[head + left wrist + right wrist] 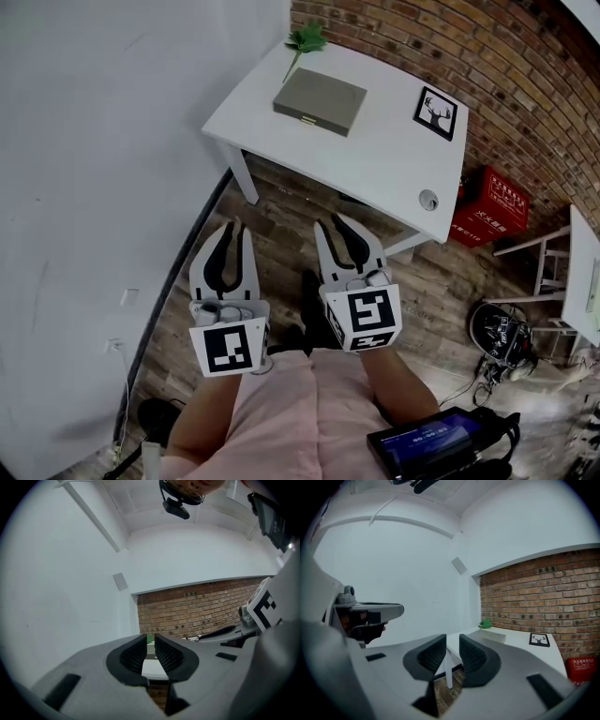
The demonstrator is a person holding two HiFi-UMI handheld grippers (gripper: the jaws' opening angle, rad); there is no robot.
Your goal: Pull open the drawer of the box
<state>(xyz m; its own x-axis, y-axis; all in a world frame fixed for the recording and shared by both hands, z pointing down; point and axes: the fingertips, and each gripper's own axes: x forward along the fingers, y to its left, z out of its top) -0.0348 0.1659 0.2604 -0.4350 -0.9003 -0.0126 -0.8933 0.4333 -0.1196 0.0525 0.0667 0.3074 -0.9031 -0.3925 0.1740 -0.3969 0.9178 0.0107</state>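
Grey box (320,101) sits far off on the white table (394,159). Left gripper (234,230) and right gripper (333,223), both slightly spread and empty, are well short; best approach level toward its near-edge pull (307,119), squarely.

The right hand-held gripper (453,644) sits at lower centre, jaws slightly apart with nothing between them. Beyond, right of centre, a white table (513,644) carries a flat grey box (493,636), a green sprig (485,623) and a framed picture (539,640), against a brick wall (534,597).
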